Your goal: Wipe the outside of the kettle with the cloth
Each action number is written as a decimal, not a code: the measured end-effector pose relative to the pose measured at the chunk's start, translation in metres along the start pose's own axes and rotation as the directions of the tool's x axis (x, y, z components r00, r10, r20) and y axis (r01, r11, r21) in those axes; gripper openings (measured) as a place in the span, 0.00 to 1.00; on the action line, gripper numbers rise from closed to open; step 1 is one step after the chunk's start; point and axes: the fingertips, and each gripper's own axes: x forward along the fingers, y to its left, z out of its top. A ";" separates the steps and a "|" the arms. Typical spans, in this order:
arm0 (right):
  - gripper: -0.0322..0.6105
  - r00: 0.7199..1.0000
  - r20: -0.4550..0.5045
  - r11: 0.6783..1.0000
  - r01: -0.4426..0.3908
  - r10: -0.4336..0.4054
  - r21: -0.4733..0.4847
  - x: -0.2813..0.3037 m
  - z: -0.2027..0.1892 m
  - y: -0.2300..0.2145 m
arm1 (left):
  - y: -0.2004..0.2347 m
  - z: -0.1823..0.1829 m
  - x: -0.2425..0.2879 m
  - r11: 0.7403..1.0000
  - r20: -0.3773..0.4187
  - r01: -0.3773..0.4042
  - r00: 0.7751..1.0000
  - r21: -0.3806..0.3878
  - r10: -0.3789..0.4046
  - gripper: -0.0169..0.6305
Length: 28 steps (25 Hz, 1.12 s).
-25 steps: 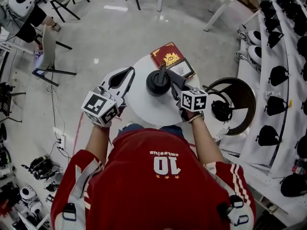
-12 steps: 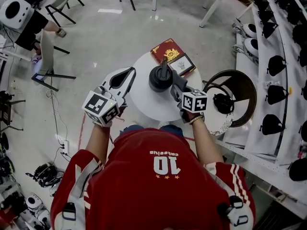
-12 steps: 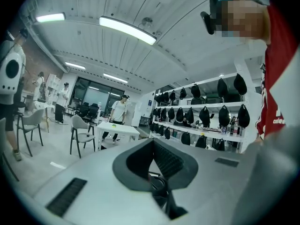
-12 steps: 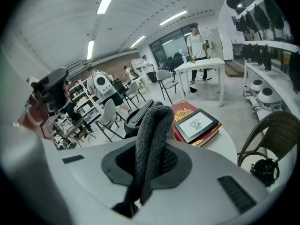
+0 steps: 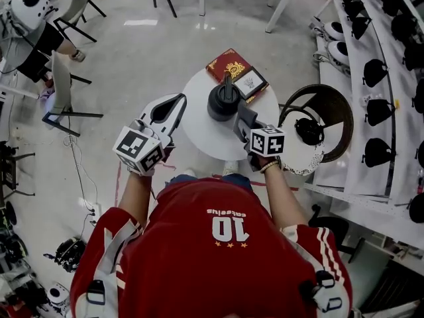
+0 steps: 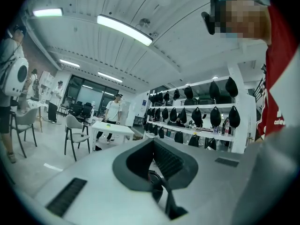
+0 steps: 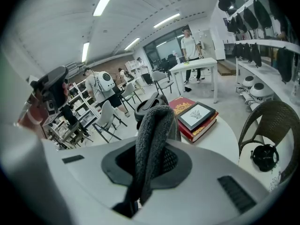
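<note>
Right gripper (image 5: pixel 238 116) clamps grey cloth (image 7: pixel 152 139) beside black kettle (image 5: pixel 223 102) on round tabletop (image 5: pixel 202 136); left gripper (image 5: pixel 179 100) closed, empty.

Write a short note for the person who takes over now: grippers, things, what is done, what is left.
Left gripper: shut, empty, by the table's left edge.
Right gripper: shut on the cloth, close to the kettle; contact unclear.
Kettle stands on the table, beside a book.
Done: cloth is held.
Left: wipe the kettle's outside.
</note>
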 end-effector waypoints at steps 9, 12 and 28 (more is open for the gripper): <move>0.12 1.000 -0.004 1.000 0.004 -0.004 0.002 0.005 -0.025 0.041 | 0.004 -0.002 -0.033 0.999 0.007 0.032 0.999 -0.009 -0.032 0.04; 0.12 1.000 -0.002 1.000 0.000 0.000 0.003 0.010 -0.029 0.054 | 0.007 -0.004 -0.045 0.999 0.007 0.030 1.000 -0.011 -0.030 0.04; 0.12 0.999 0.027 0.999 -0.032 0.032 -0.010 0.040 -0.003 0.091 | 0.045 -0.001 -0.098 0.998 0.017 -0.054 0.998 -0.020 0.054 0.04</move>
